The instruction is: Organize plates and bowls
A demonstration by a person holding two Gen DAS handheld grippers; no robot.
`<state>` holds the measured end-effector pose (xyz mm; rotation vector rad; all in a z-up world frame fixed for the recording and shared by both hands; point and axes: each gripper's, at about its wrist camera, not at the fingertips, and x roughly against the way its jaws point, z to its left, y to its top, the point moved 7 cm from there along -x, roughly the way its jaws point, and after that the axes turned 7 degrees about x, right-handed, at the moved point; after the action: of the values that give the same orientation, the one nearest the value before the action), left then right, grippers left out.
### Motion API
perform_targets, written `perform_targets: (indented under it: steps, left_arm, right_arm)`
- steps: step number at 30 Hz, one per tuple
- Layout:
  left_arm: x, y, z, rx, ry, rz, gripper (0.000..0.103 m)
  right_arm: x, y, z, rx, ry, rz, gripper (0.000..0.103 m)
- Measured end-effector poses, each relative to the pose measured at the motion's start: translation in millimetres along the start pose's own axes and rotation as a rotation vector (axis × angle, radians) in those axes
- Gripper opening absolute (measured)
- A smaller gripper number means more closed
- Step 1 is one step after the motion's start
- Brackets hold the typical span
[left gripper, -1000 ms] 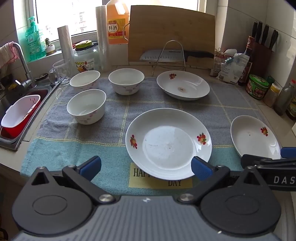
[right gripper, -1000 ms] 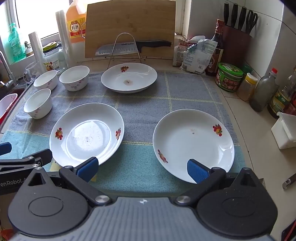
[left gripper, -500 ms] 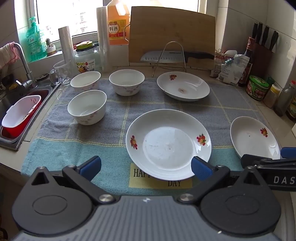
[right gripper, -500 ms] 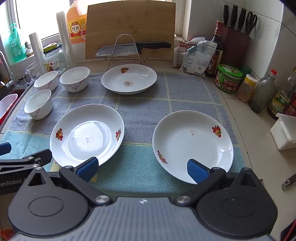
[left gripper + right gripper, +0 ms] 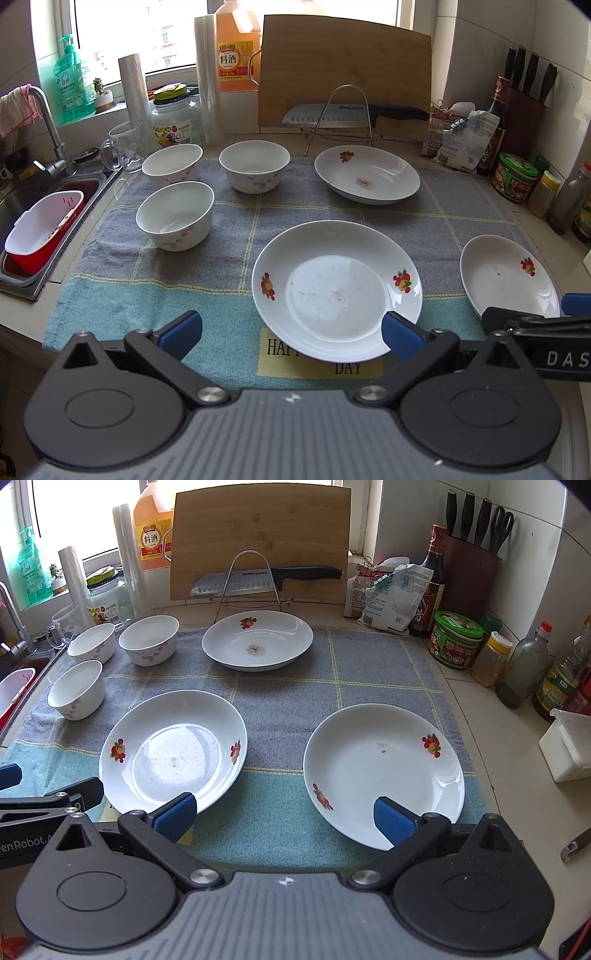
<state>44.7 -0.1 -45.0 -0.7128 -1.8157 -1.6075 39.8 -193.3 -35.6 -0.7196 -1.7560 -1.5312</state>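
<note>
My left gripper (image 5: pixel 291 332) and right gripper (image 5: pixel 284 812) gape, empty; the near plate (image 5: pixel 337 290) looks slick and breakable; I'd pinch its rim.

Ahead of the fingers (image 5: pixel 181 330), 3 plates (image 5: pixel 337 290) and 3 bowls (image 5: pixel 175 215) look like glossy white glazed ceramic. They sit on a rough, matt woven cloth (image 5: pixel 236 229). Farther ahead stands a smooth wooden cutting board (image 5: pixel 345 70), with a shiny metal knife blade (image 5: pixel 325 113) on a thin wire rack (image 5: pixel 349 110).
</note>
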Motion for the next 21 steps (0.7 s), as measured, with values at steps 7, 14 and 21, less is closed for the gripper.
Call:
perform_targets:
  steps: [7,14,21]
  left_arm:
    - [0.1,-0.1,1.6,0.005,0.002,0.001,0.102]
    - [0.7,-0.2,1.9,0.009,0.003,-0.002,0.102]
    - [0.8,0.1,2.0,0.009,0.003,-0.002,0.102]
  right_arm:
    - [0.7,0.9,1.0,0.003,0.002,-0.001,0.103]
    - [1.0,1.2,2.2,0.007,0.001,-0.005,0.103]
    - [1.6,1.2,2.3,0.006,0.002,-0.007,0.103]
